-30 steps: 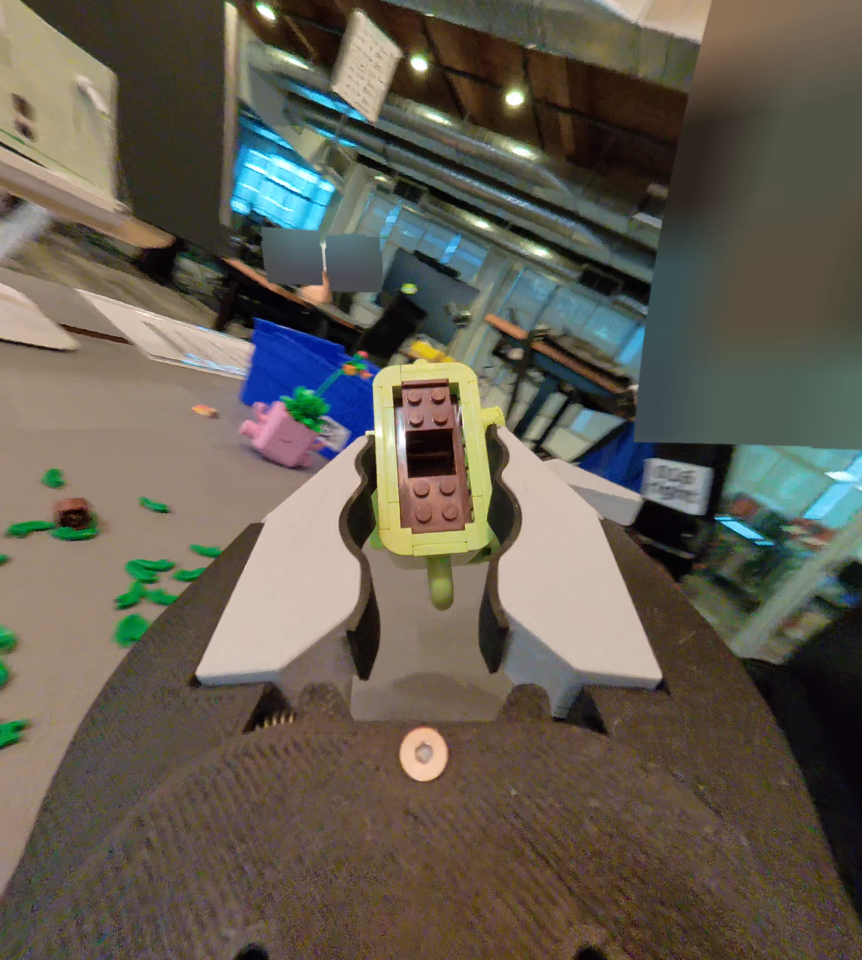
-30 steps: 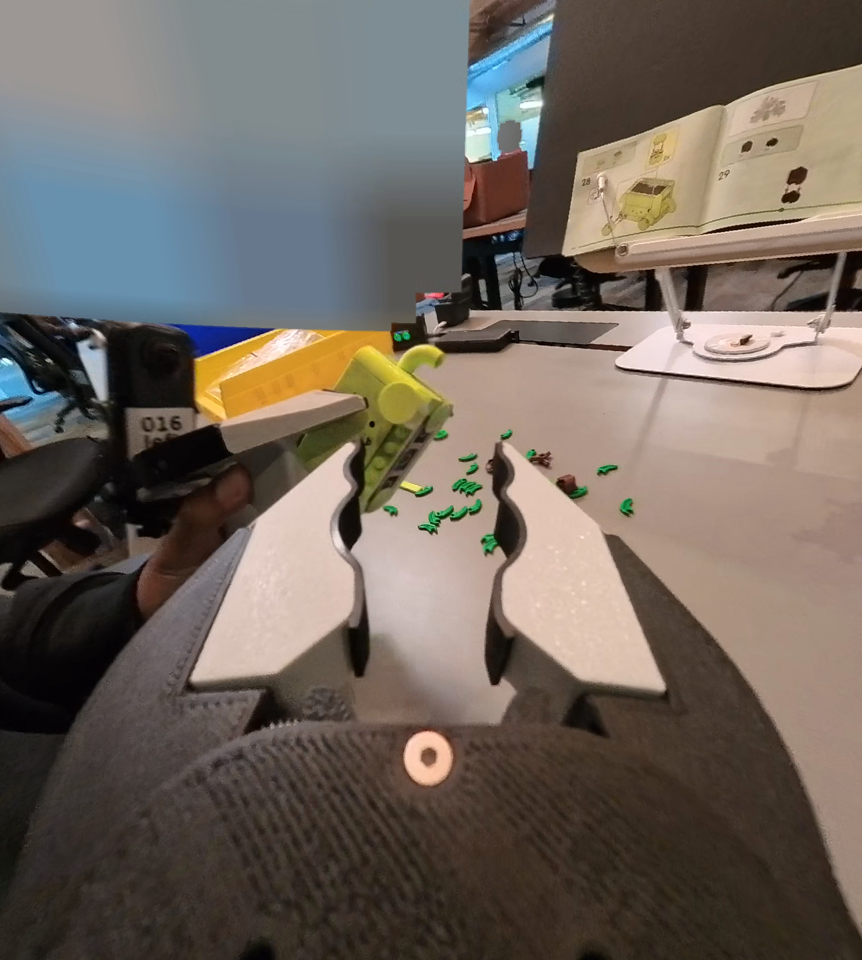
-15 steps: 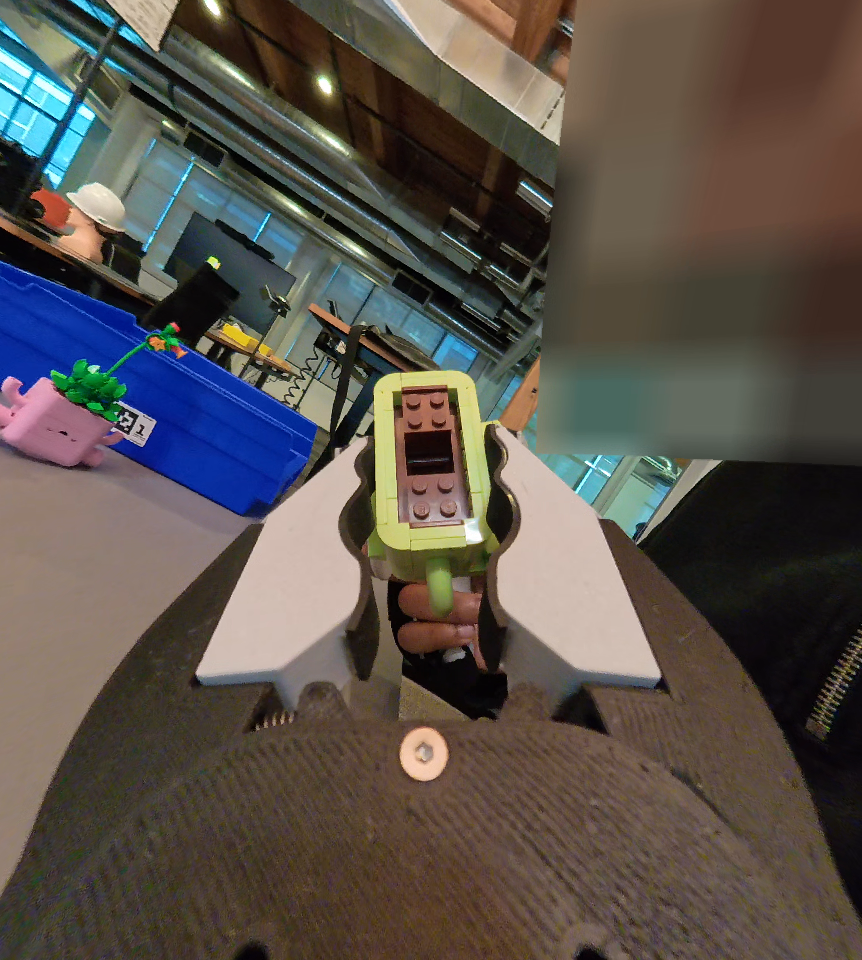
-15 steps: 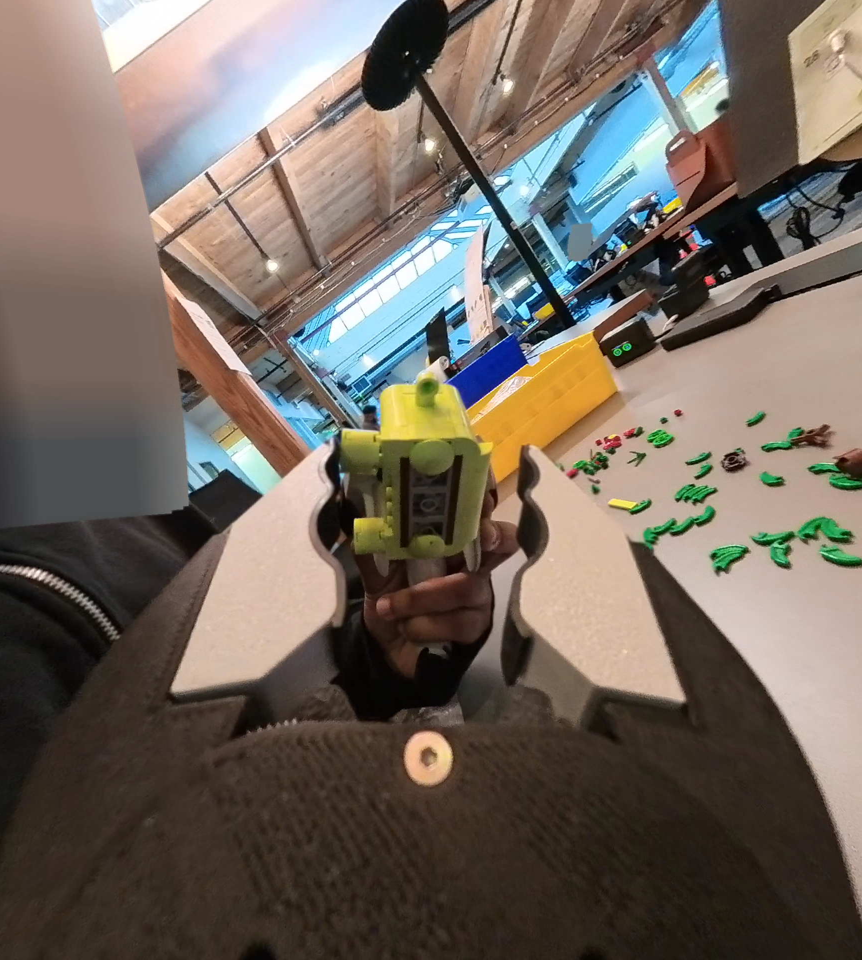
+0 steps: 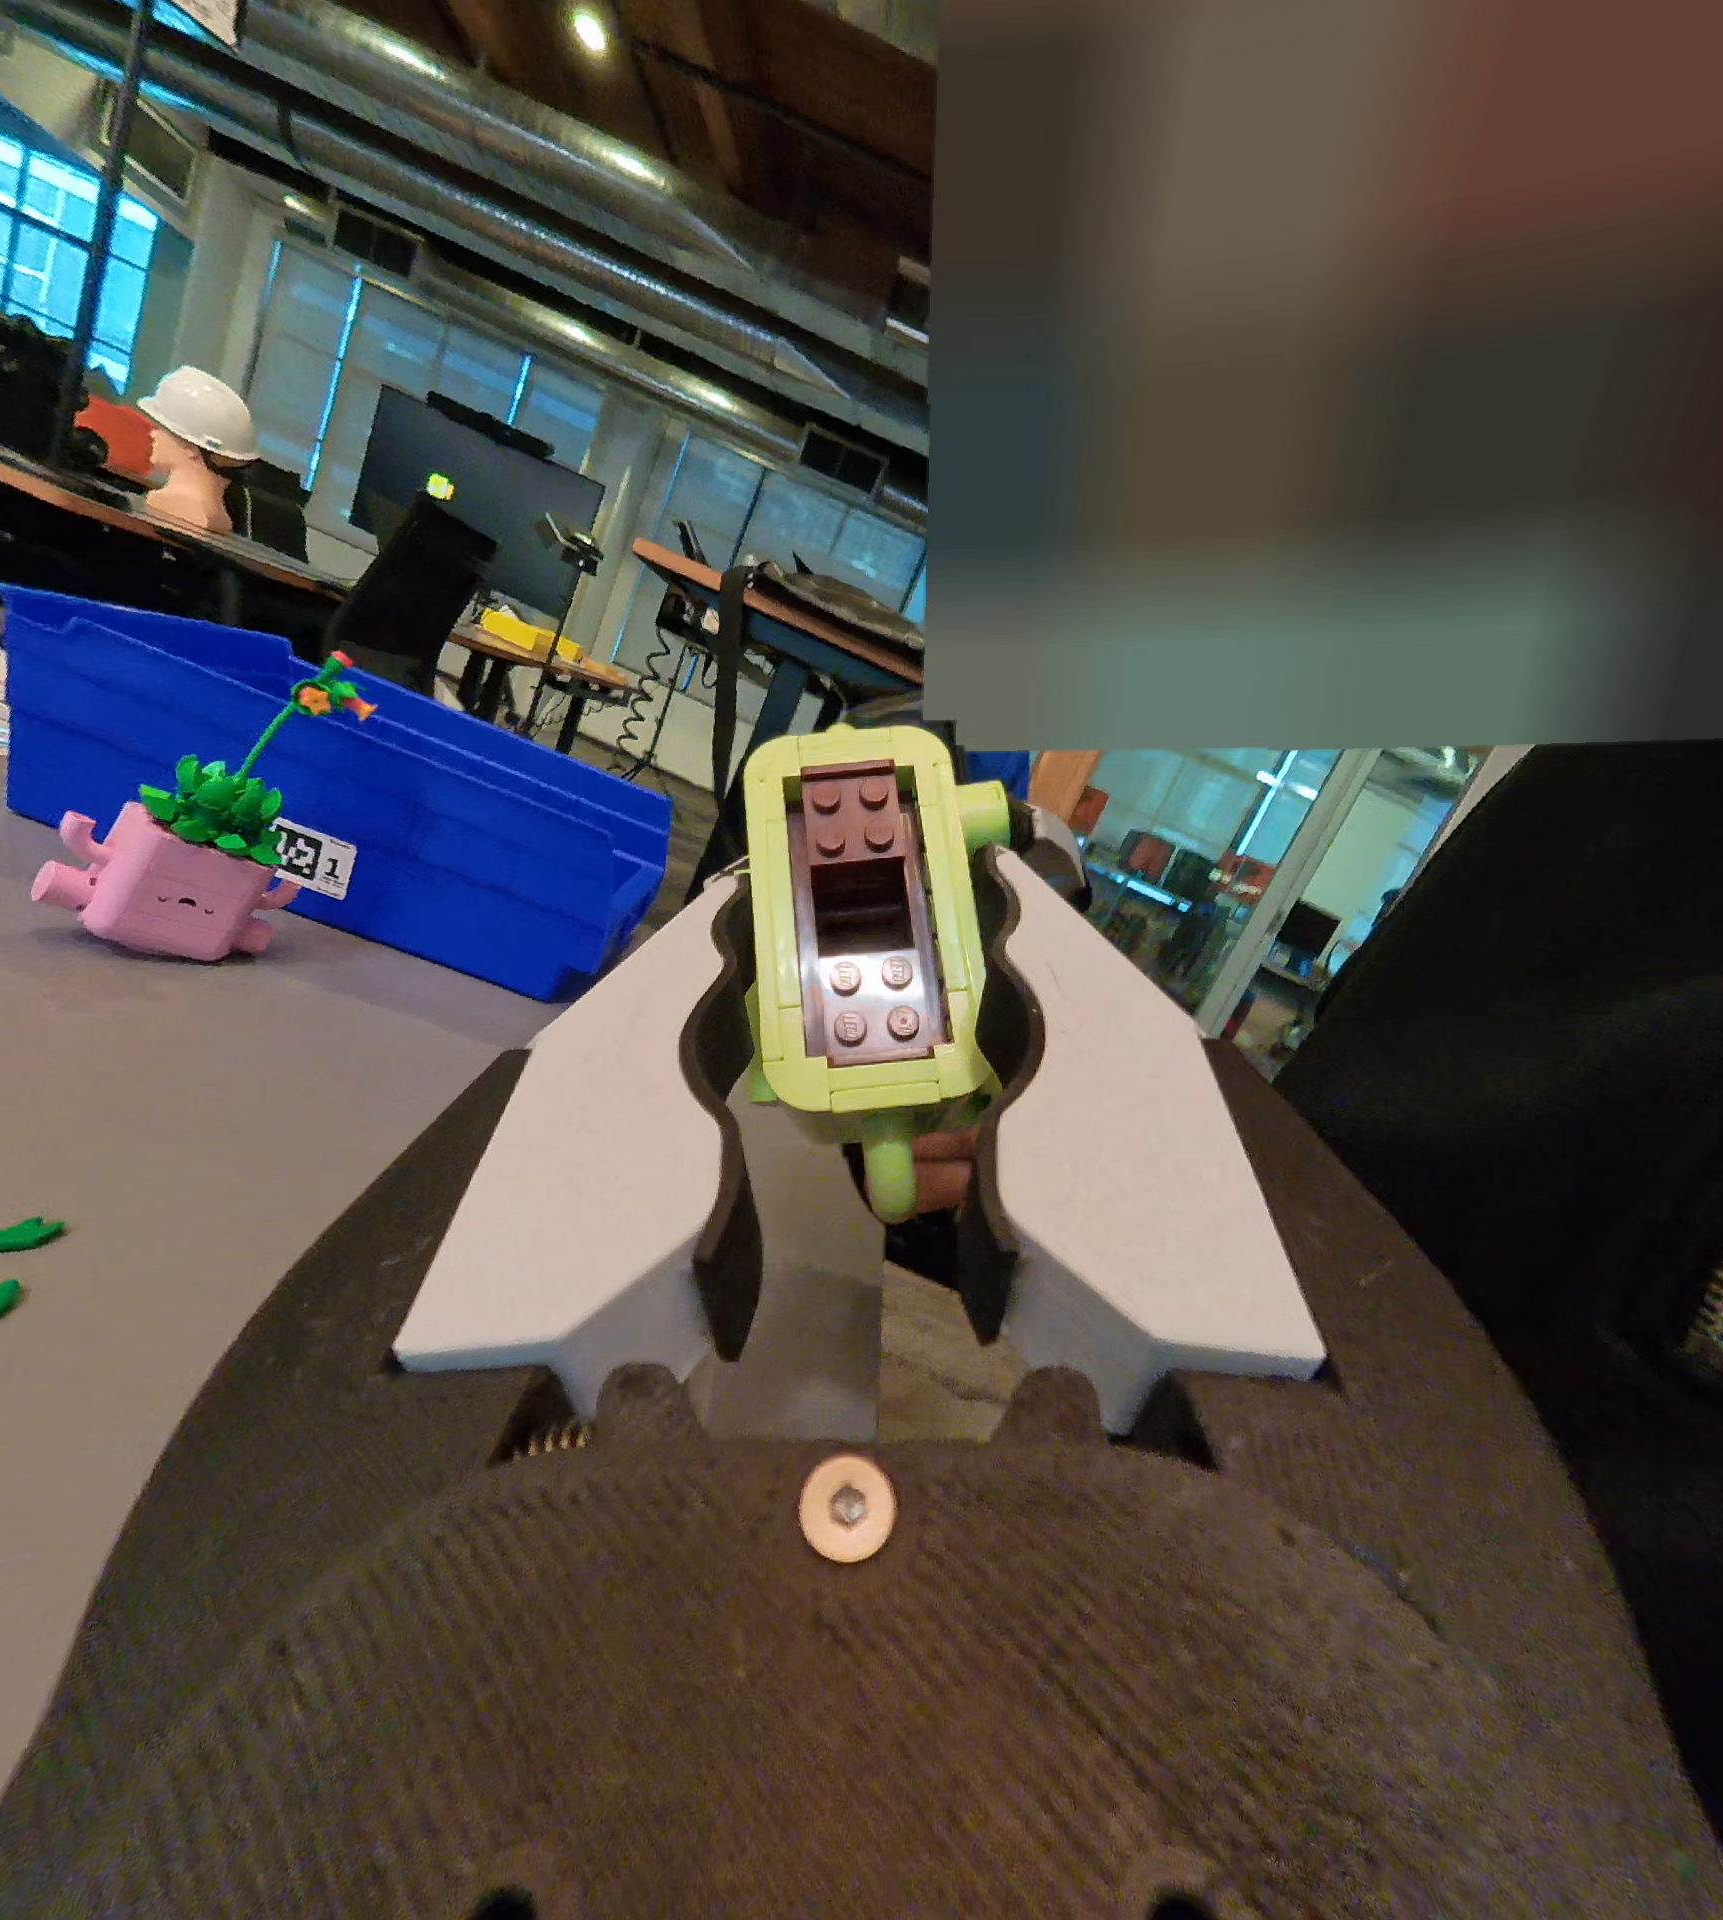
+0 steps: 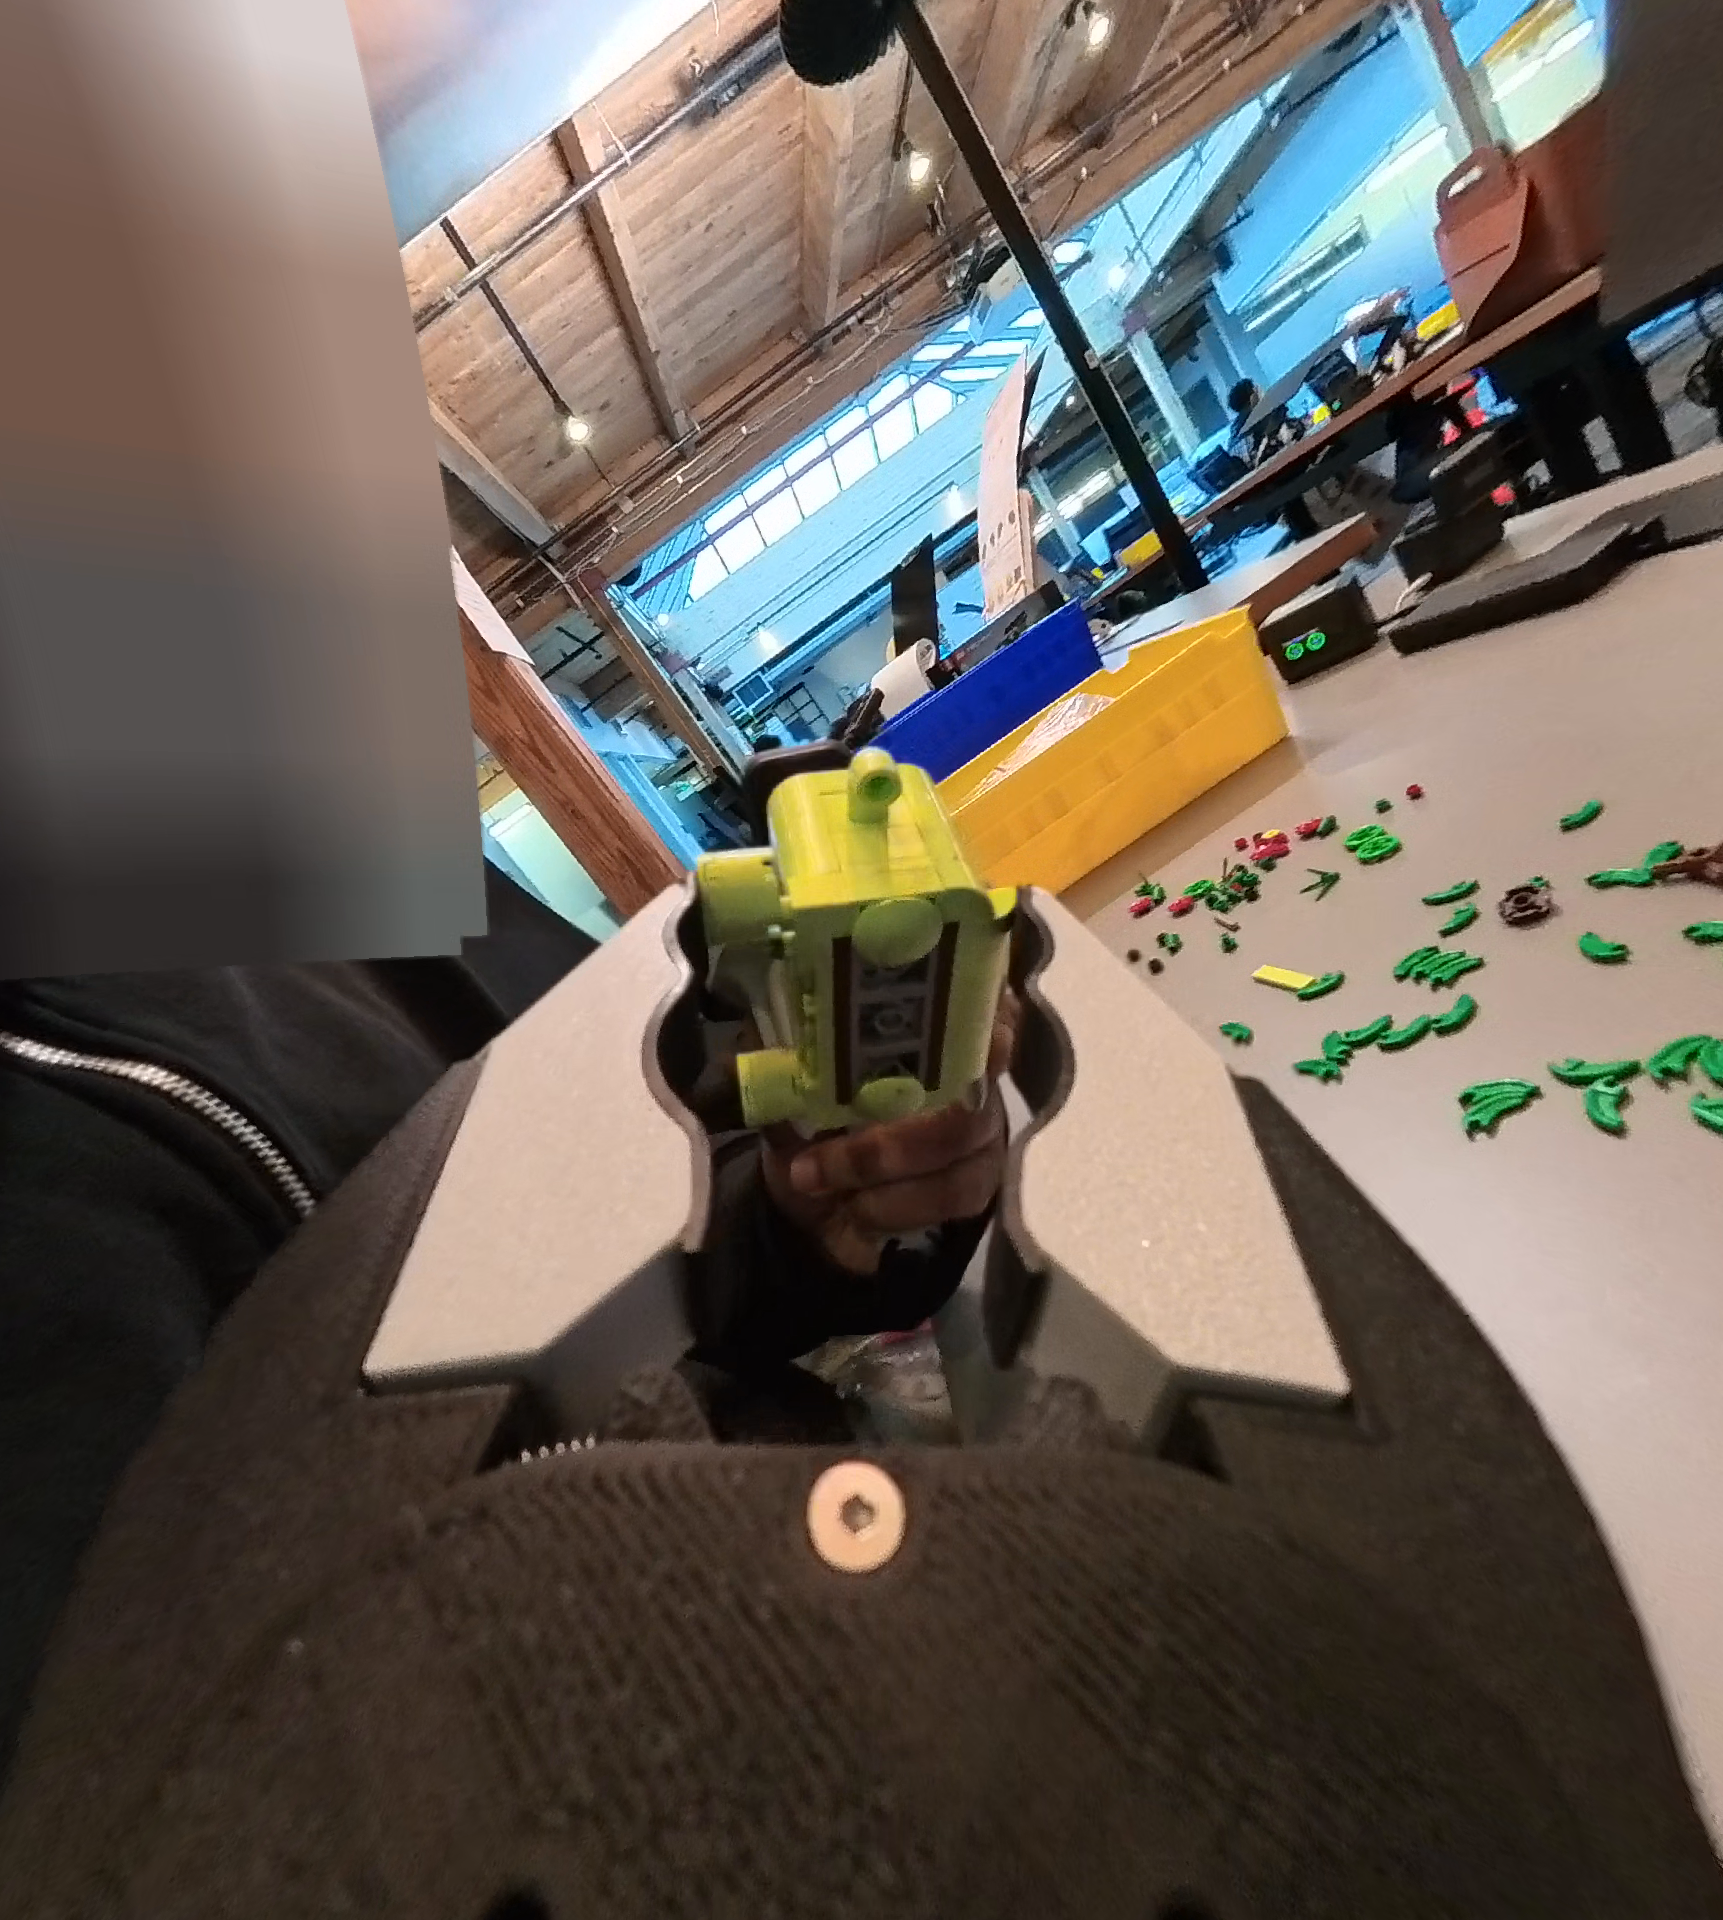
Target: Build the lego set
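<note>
We see the lime-green lego pot (image 5: 862,935) raised off the worktop (image 5: 161,1091), lodged between the tips of the left gripper (image 5: 862,997), whose jaws press on its two long sides. In the left wrist view its open top faces us, with brown studded plates inside and a dark gap between them. In the right wrist view the same pot (image 6: 862,956) shows its underside and sits between the tips of the right gripper (image 6: 852,997); its jaws flank it closely, but we cannot tell whether they clamp it. A hand (image 6: 878,1174) shows just behind the pot. Left of the left jaws, farther off, a pink lego pot (image 5: 166,883) lies tilted beside a blue bin (image 5: 441,831). Right of the right jaws, green leaf pieces (image 6: 1605,1081) lie scattered, with a yellow bin (image 6: 1106,748) beyond.
</note>
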Action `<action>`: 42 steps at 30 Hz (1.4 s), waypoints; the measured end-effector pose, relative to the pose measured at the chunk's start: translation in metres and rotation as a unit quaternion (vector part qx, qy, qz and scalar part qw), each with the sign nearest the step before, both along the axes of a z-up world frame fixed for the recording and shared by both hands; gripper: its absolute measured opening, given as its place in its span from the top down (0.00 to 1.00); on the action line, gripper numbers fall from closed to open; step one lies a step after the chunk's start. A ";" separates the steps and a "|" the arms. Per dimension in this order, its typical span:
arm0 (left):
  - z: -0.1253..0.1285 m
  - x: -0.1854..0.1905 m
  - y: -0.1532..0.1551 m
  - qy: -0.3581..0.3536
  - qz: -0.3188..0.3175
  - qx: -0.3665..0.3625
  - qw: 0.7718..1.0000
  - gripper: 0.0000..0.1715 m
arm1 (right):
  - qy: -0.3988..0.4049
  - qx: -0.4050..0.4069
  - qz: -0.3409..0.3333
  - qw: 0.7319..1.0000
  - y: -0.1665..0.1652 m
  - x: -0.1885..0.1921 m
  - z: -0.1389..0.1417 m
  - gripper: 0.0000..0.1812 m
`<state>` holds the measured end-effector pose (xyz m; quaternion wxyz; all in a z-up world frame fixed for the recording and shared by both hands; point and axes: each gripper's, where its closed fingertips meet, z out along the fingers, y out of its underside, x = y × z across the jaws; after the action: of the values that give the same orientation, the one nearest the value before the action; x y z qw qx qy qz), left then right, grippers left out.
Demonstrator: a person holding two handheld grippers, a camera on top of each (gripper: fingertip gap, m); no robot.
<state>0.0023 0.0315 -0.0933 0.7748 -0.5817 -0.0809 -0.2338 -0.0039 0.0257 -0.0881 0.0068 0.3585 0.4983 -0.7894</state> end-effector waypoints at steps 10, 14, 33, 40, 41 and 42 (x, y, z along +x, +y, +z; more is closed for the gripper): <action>0.003 -0.004 0.001 -0.052 0.001 0.019 0.998 0.76 | -0.005 0.011 -0.004 1.000 0.003 0.004 -0.005 0.70; 0.004 -0.004 0.000 -0.066 -0.004 0.029 0.997 0.76 | -0.004 -0.001 -0.002 1.000 -0.001 0.004 -0.006 0.70; 0.003 0.002 0.000 -0.010 -0.008 0.009 1.000 0.76 | -0.007 0.005 0.019 1.000 0.000 0.010 -0.004 0.69; 0.000 0.003 0.000 0.008 -0.006 -0.006 1.000 0.76 | -0.026 0.012 0.034 0.999 0.000 0.011 -0.008 0.70; -0.001 0.003 0.000 0.008 -0.006 -0.008 1.000 0.76 | -0.030 0.013 0.035 0.999 0.001 0.011 -0.009 0.70; -0.002 0.003 0.000 0.008 -0.007 -0.009 1.000 0.76 | -0.034 0.016 0.037 0.999 0.000 0.011 -0.010 0.70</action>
<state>0.0054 0.0318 -0.0950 0.7687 -0.5908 -0.0728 -0.2339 0.0076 0.0261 -0.0977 0.0474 0.3666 0.5230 -0.7680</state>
